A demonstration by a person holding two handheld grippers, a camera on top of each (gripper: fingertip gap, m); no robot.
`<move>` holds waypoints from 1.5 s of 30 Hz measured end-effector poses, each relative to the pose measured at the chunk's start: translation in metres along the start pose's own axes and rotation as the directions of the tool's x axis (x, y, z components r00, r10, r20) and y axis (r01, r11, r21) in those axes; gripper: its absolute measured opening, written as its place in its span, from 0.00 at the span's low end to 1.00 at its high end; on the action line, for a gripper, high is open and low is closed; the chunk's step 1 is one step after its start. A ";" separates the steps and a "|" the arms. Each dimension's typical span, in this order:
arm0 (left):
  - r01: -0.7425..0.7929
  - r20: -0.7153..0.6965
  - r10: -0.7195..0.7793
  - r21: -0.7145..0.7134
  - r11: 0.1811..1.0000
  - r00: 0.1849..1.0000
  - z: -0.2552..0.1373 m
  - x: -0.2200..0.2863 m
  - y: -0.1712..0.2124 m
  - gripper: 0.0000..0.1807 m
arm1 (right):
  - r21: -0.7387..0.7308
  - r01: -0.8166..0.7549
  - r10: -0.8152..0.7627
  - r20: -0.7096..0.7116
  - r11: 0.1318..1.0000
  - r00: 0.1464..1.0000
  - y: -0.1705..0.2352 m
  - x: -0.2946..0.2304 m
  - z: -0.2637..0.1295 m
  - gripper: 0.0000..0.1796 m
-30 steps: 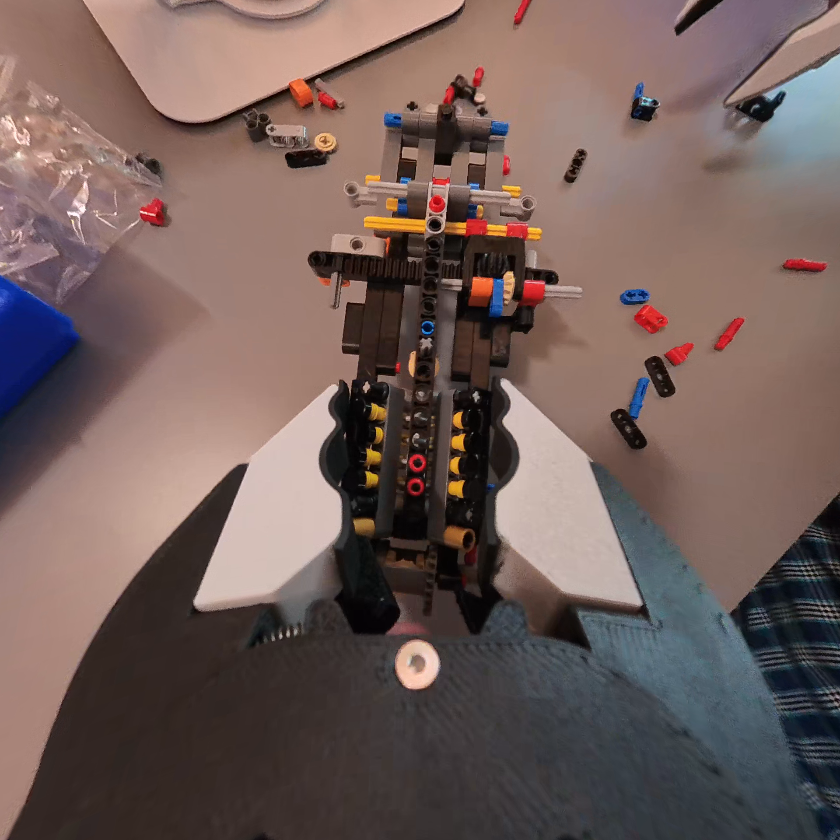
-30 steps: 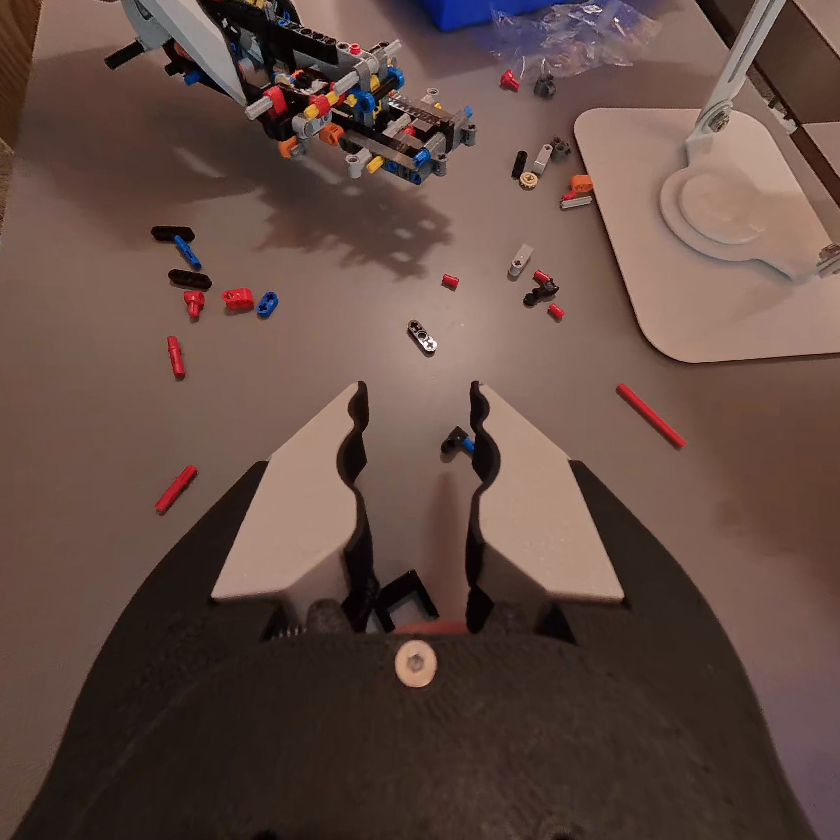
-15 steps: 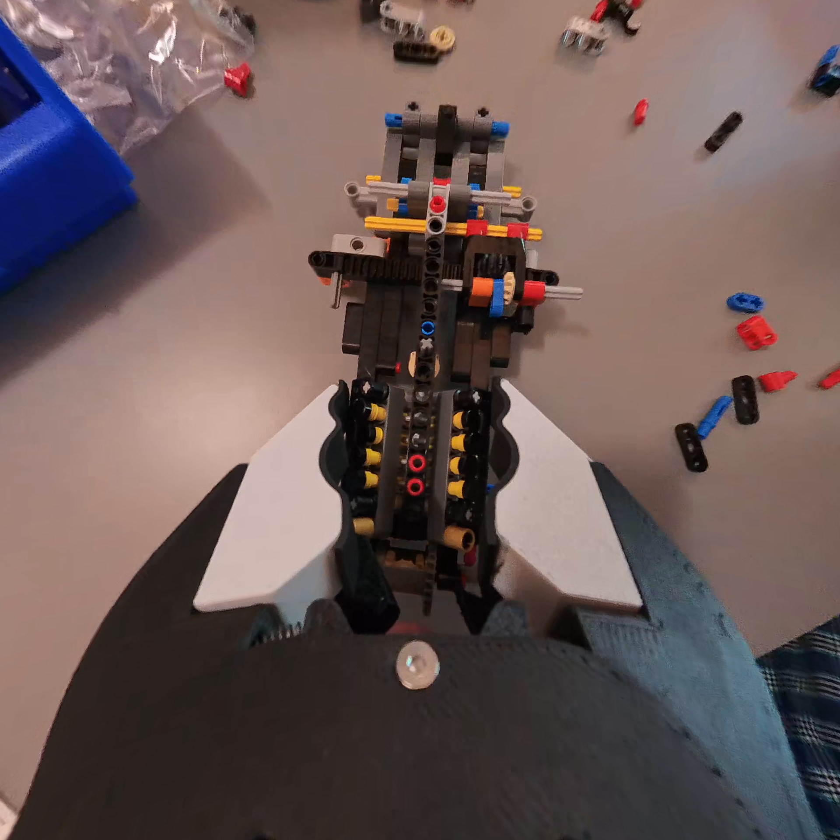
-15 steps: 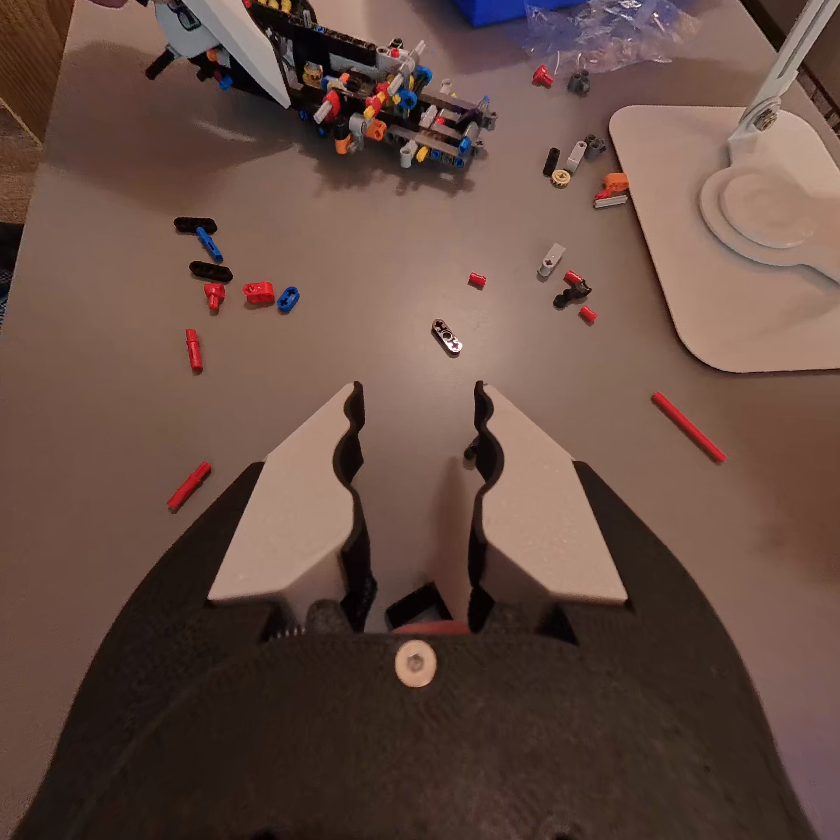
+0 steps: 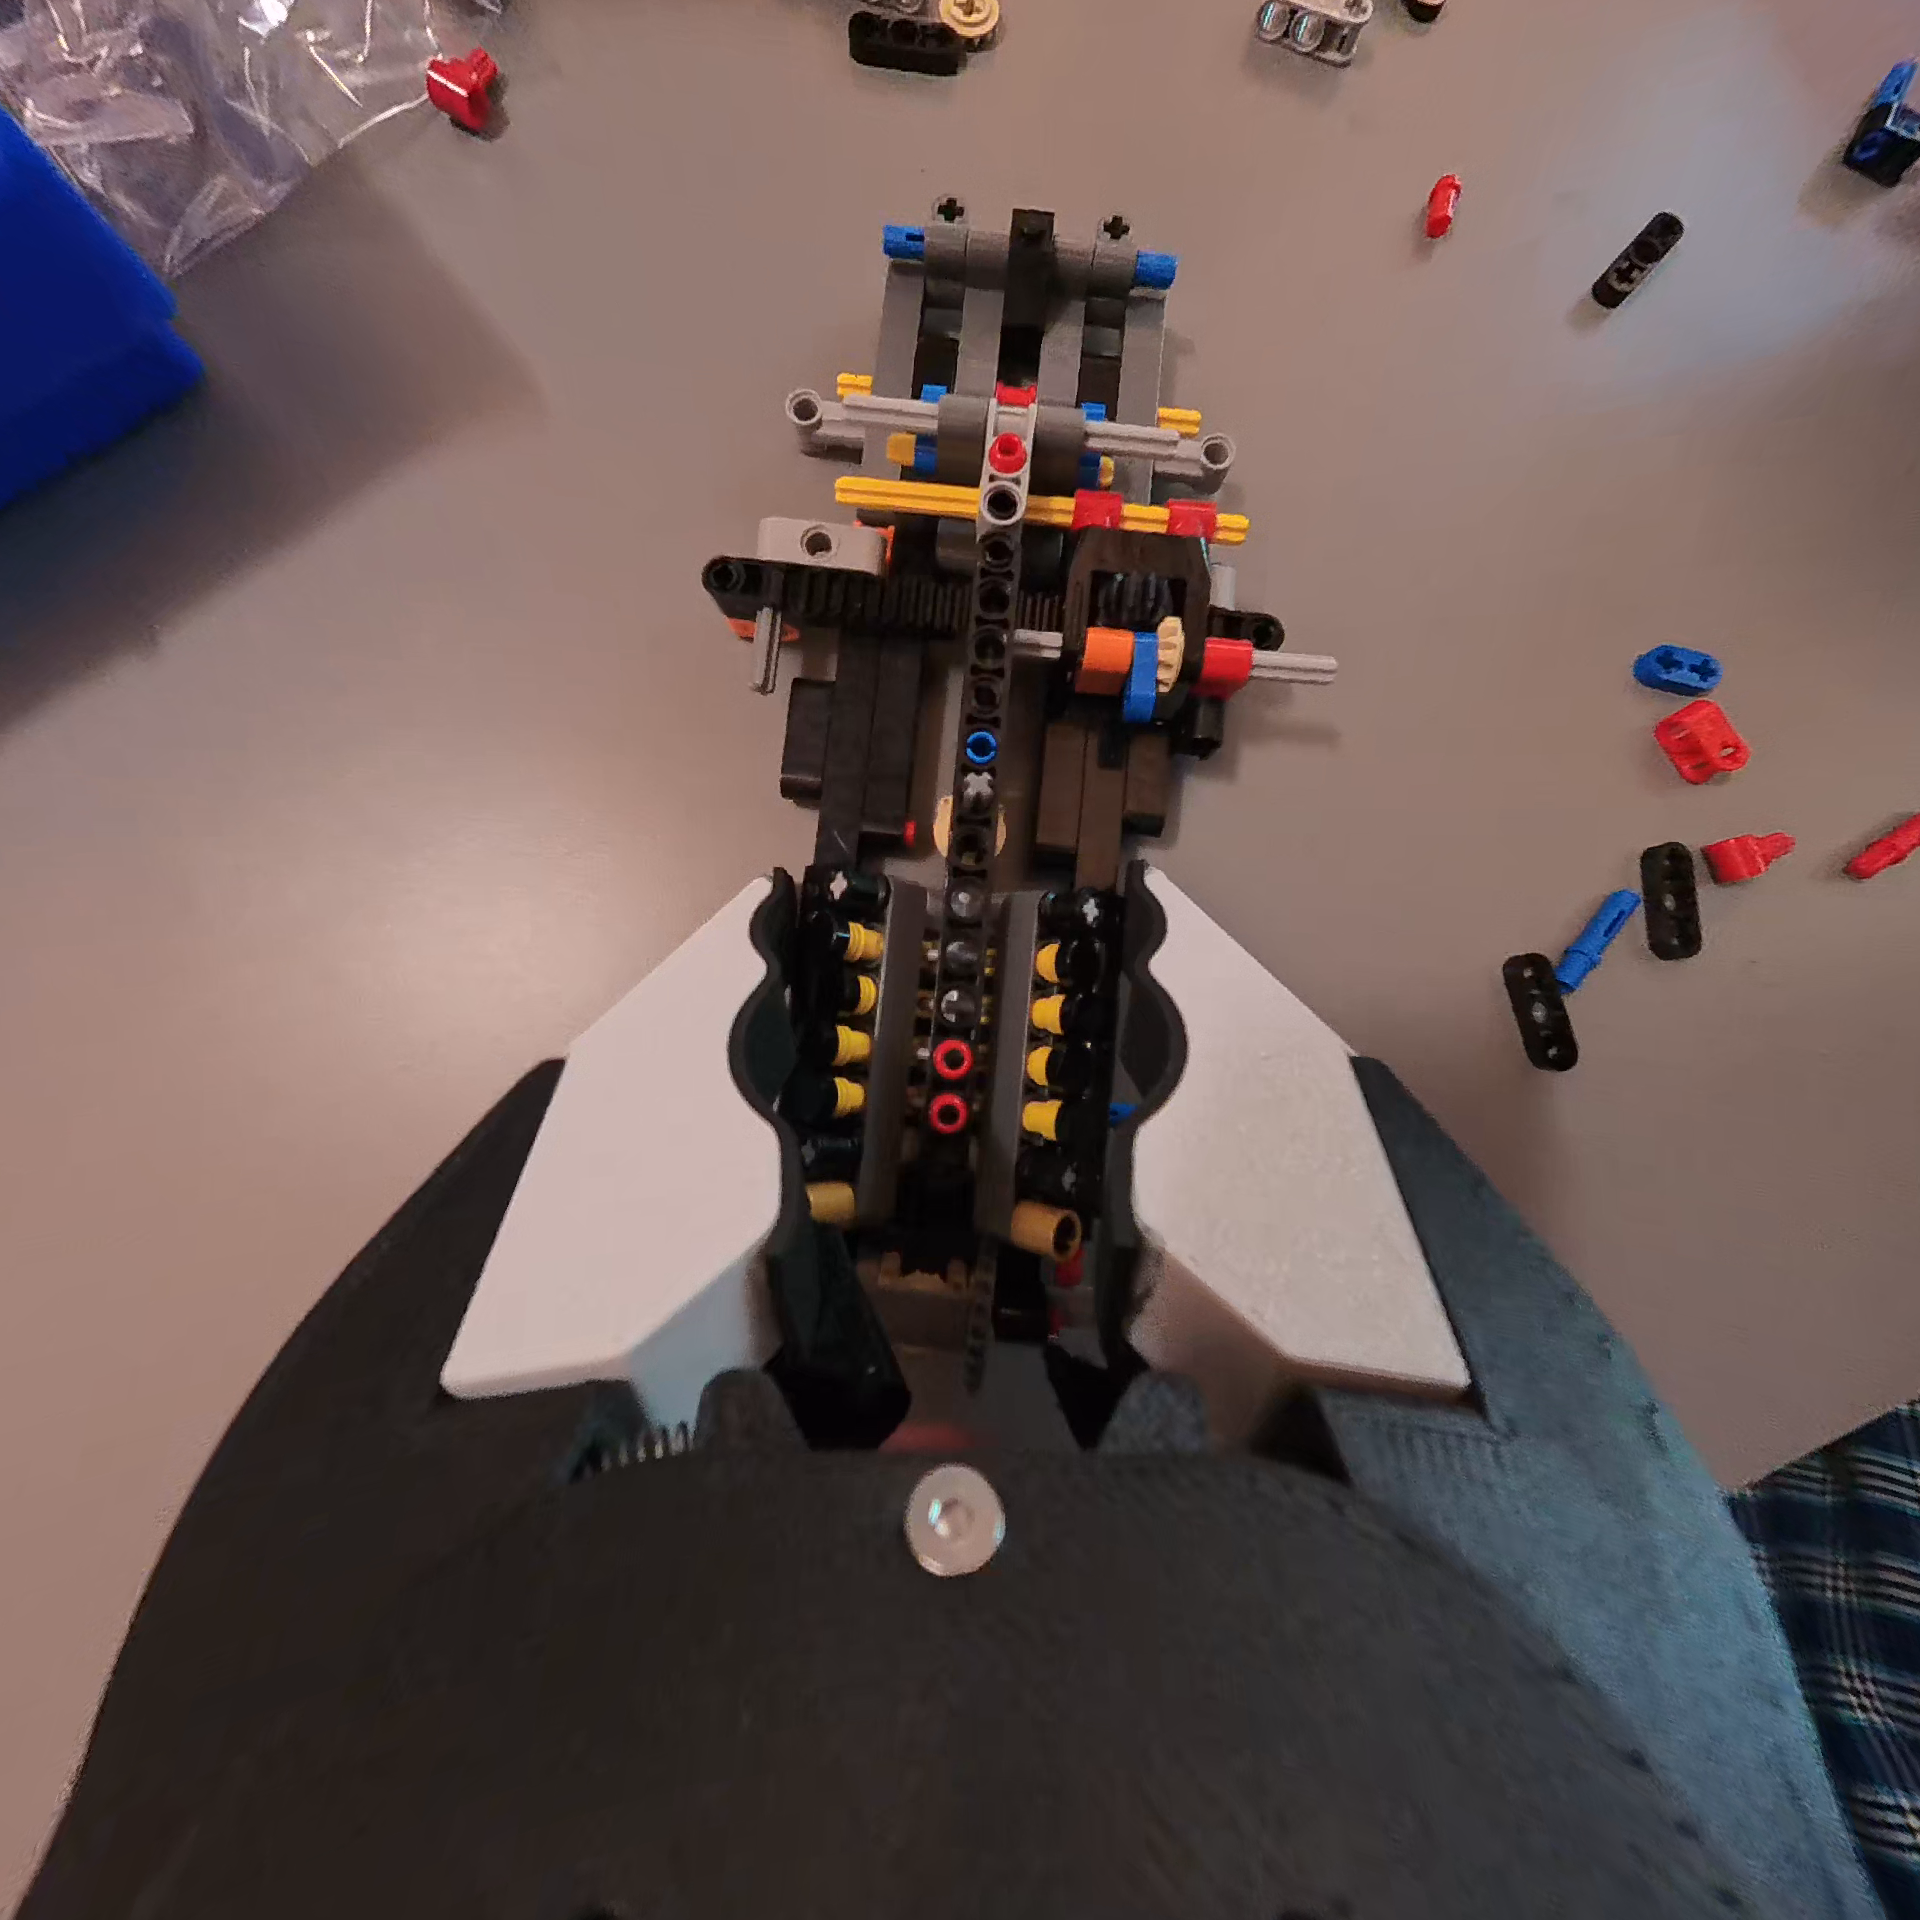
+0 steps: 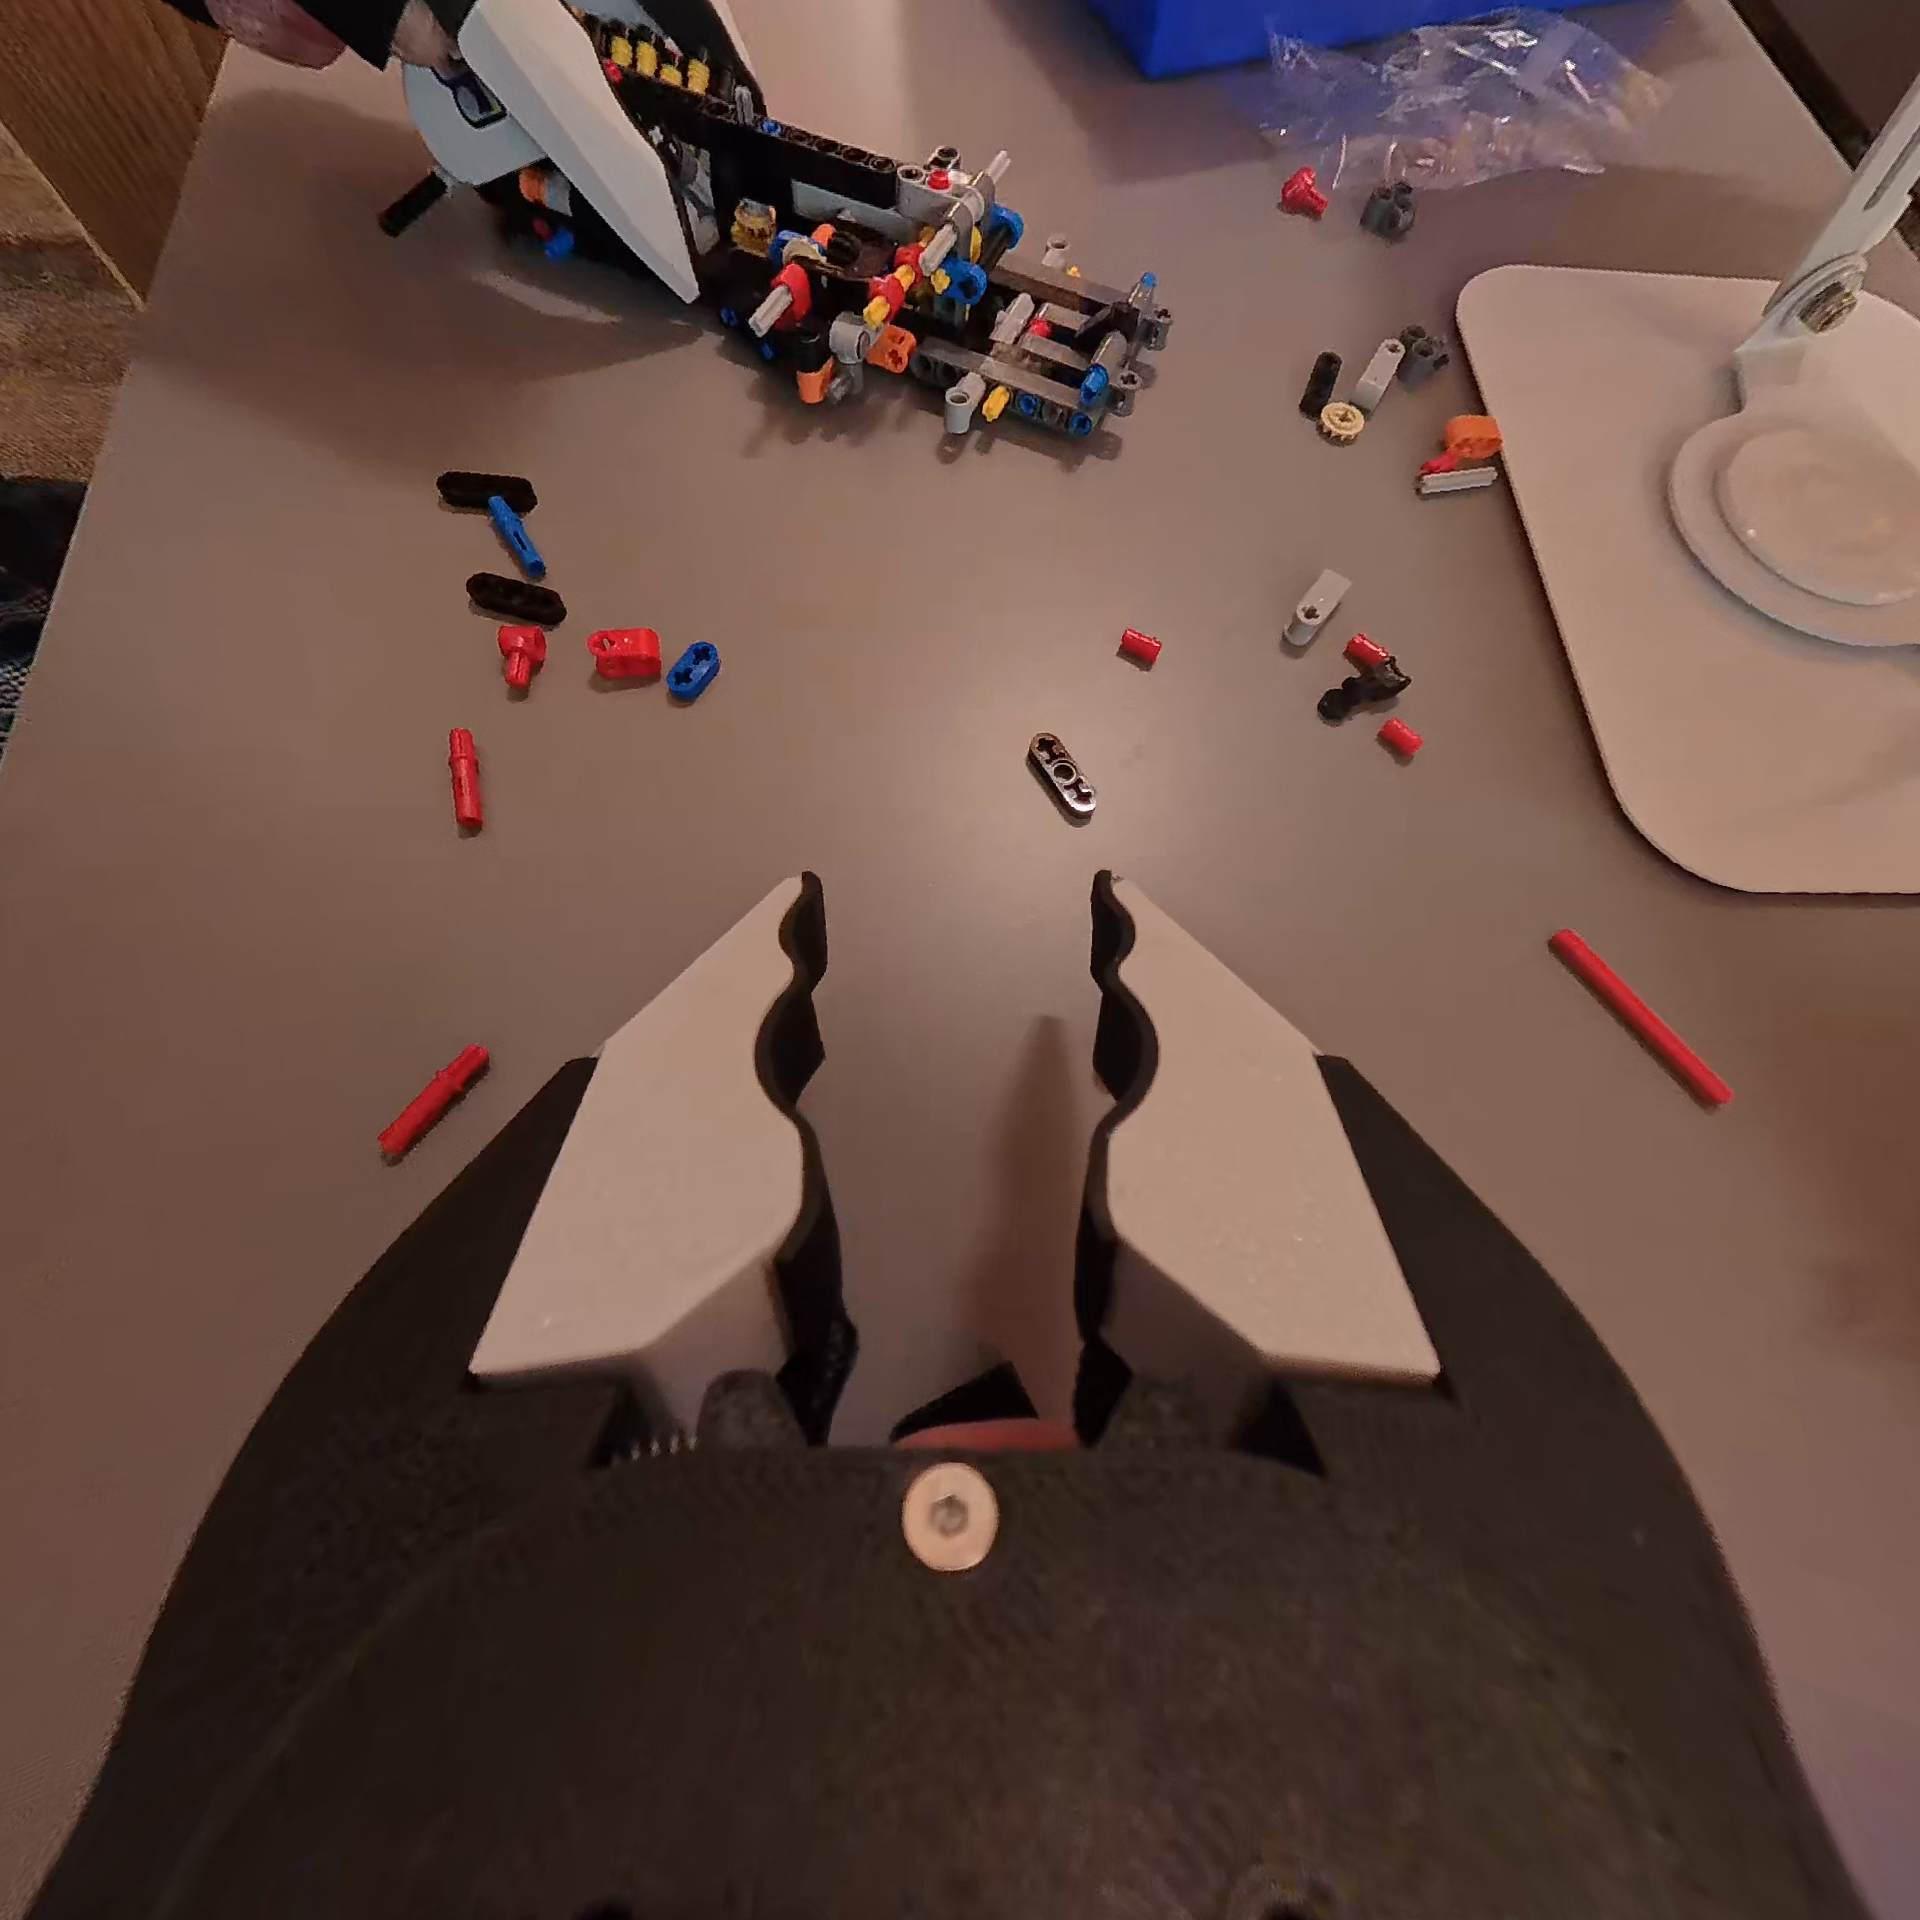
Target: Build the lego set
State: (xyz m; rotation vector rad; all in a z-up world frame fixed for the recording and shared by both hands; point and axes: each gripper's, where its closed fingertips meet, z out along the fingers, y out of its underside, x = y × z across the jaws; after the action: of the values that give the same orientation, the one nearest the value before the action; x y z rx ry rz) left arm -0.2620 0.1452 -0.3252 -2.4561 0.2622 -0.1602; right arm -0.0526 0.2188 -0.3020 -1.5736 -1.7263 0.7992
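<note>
My left gripper [image 5: 951,904] is shut on the rear end of a long lego chassis [image 5: 997,582], black and grey with yellow, red, blue and orange parts. In the right wrist view the chassis [image 6: 935,301] rests on the grey table at the far left, with the left gripper's white fingers [image 6: 582,156] around its rear end. My right gripper [image 6: 956,894] is open and empty, low over the table's middle. A small dark grey two-hole link [image 6: 1062,773] lies just ahead of its fingertips.
Loose pieces lie scattered: red pins [image 6: 465,777], black links [image 6: 515,598], a blue link [image 6: 693,668], a long red axle [image 6: 1640,1016]. A white lamp base [image 6: 1704,582] stands at the right. A blue bin [image 5: 62,343] and a clear plastic bag [image 6: 1455,94] sit at the far edge.
My left gripper has lowered the chassis from the air onto the table. My right gripper has drawn back a little; the small black and blue piece by its right finger is out of sight.
</note>
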 end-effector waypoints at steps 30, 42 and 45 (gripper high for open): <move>0.112 -0.145 -0.112 -0.008 0.994 0.983 -0.018 0.056 0.015 0.42 | 0.096 -0.008 0.006 0.030 0.995 1.000 -0.007 -0.007 -0.012 0.28; 0.090 -0.088 -0.087 0.038 0.995 0.992 -0.028 0.049 0.013 0.41 | 0.089 0.002 -0.004 0.019 0.996 1.000 -0.005 -0.007 -0.012 0.29; 0.091 -0.081 -0.086 0.065 0.994 0.993 -0.031 0.043 0.008 0.41 | 0.084 0.001 -0.003 0.017 0.996 1.000 -0.003 -0.007 -0.012 0.29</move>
State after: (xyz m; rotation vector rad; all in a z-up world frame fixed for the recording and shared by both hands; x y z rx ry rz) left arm -0.2265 0.1104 -0.3038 -2.3973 0.1780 -0.2990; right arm -0.0444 0.2120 -0.2927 -1.5131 -1.6839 0.8750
